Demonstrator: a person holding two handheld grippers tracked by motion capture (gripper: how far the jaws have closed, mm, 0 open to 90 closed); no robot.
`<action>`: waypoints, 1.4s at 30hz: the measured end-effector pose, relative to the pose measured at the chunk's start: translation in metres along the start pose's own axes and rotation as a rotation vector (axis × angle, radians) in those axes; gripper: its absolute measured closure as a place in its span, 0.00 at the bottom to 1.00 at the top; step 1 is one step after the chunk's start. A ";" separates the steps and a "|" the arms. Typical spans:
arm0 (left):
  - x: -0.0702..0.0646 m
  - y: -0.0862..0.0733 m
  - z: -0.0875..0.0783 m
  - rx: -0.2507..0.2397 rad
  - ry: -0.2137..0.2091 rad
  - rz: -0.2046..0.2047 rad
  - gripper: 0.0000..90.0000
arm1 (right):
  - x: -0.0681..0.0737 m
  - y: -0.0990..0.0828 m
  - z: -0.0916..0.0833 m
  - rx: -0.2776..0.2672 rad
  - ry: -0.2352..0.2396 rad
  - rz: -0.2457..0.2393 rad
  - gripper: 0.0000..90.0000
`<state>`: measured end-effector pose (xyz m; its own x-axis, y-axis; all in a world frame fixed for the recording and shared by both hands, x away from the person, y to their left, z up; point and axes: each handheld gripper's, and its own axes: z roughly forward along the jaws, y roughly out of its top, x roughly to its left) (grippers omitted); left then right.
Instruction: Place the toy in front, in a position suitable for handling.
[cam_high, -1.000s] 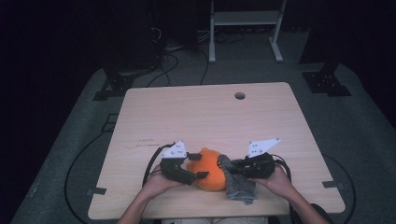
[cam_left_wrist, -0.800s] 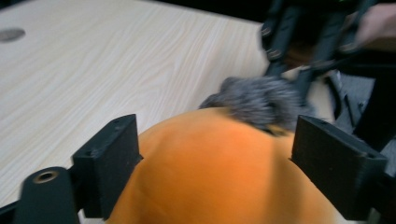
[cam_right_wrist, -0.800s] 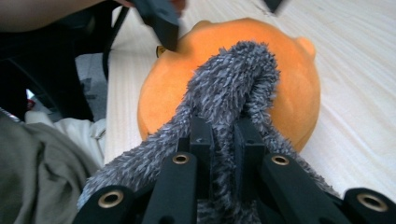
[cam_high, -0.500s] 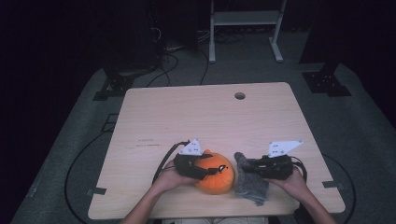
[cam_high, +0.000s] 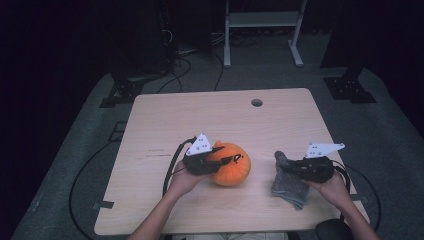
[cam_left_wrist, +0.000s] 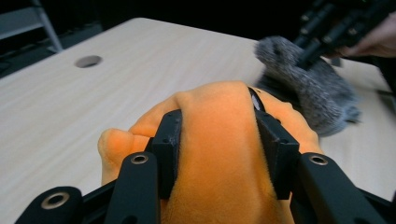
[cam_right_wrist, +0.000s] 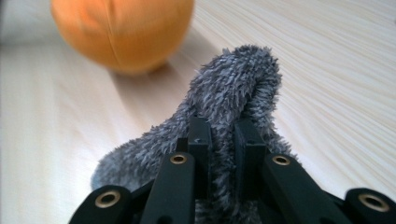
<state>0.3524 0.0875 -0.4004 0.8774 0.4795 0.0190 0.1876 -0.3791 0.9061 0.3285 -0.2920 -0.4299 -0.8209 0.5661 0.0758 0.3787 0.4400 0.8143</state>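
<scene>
Left gripper (cam_high: 212, 162): yours, its jaws just closed, clamped on the orange plush (cam_high: 232, 167).
Right gripper (cam_high: 292, 167): pinches the grey cloth (cam_high: 289, 186).
Plush and cloth: apart on the table (cam_high: 210, 120).

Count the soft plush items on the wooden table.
2. A round orange plush pumpkin sits near the table's front middle, pinched by the left gripper. A fuzzy grey cloth lies to its right, clamped in the right gripper. Nothing suggests others hidden.
</scene>
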 end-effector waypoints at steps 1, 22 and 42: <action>0.003 0.001 0.004 -0.003 0.016 0.000 0.63 | -0.005 -0.002 0.000 -0.002 -0.004 0.016 0.88; 0.036 -0.011 0.026 -0.020 0.106 -0.083 0.39 | -0.035 -0.021 -0.002 -0.092 -0.062 0.156 0.56; 0.033 -0.008 -0.018 -0.058 0.114 -0.080 0.23 | -0.024 -0.018 -0.010 -0.145 -0.052 0.140 0.50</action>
<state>0.3722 0.1202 -0.3992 0.8039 0.5947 -0.0094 0.2260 -0.2909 0.9297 0.3373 -0.3206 -0.4403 -0.7402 0.6513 0.1670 0.4186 0.2520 0.8725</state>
